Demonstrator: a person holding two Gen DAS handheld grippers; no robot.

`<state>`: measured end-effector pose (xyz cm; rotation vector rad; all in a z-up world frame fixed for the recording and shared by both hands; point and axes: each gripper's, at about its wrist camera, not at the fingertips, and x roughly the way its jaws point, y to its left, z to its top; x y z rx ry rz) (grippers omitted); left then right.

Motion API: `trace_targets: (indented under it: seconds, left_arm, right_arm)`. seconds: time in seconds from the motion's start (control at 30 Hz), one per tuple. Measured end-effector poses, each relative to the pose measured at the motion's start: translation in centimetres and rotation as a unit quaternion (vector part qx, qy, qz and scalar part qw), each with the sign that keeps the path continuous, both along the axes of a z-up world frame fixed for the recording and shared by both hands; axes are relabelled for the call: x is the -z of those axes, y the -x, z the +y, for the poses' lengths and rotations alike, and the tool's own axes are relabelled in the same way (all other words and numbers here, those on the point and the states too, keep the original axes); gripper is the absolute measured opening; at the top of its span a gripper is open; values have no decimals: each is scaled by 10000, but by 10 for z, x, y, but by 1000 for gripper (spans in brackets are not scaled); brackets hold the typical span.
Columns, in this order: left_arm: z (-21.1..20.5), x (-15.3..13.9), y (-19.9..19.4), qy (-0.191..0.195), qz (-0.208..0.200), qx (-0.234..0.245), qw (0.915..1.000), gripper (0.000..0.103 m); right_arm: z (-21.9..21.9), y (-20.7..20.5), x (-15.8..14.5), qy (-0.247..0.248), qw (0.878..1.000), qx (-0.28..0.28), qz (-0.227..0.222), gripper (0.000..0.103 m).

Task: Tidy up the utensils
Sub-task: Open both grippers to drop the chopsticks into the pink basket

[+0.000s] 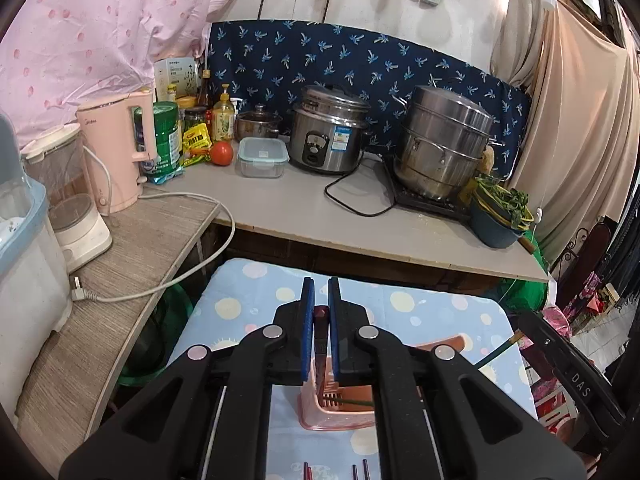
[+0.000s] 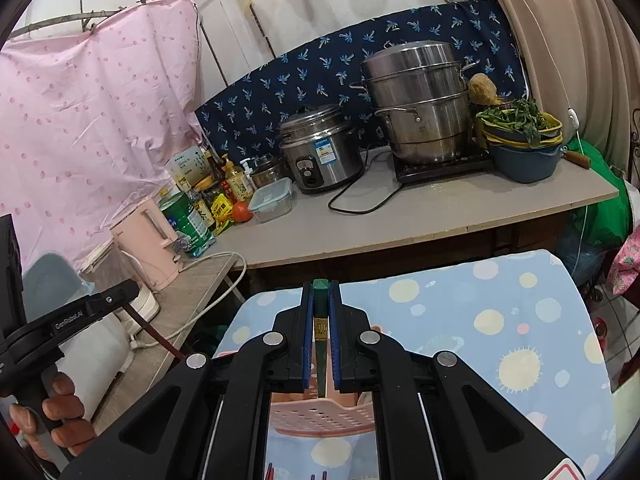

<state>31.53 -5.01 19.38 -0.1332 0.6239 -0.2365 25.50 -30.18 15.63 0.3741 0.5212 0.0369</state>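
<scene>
1. Table (image 1: pixel 440 312), blue cloth with pale dots; behind it a grey counter (image 1: pixel 304 204) carrying a steamer pot (image 1: pixel 444 140) and a rice cooker (image 1: pixel 328 128).
2. Pink utensil basket (image 1: pixel 340 412) stands on the table, directly below both grippers.
3. Left gripper (image 1: pixel 320 300): fingers closed on a dark red chopstick (image 1: pixel 321 344), its lower end over the basket.
4. Right gripper (image 2: pixel 320 300): fingers closed on a green chopstick (image 2: pixel 320 320), pointing down toward the basket rim.
</scene>
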Motion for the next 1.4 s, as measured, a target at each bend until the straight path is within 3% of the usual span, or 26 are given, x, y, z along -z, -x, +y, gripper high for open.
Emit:
trace_targets:
  seconds: [0.23, 0.3, 0.37, 0.43, 0.83, 1.4]
  left_arm:
    - [5, 10, 5, -6, 95, -38, 9999, 9]
    - [6, 12, 7, -10, 128, -57, 9999, 16]
    - [8, 13, 9, 19, 138, -98, 9999, 34]
    - [10, 13, 14, 9, 104, -123, 9999, 38]
    - [19, 17, 41, -68, 170, -110, 9998, 46]
    - [34, 79, 96, -291, 864, -32, 9958, 46]
  right_arm:
    - [3, 6, 8, 145, 9999, 32, 46, 15]
    - [2, 9, 7, 161, 9999, 32, 30, 16]
    - [1, 13, 6, 160, 9999, 53, 16, 21]
    - [0, 18, 5, 165, 9998, 86, -17, 25]
    - [2, 57, 3, 240, 9997, 72, -20, 27]
    - [32, 126, 65, 361, 9964, -238, 732, 27]
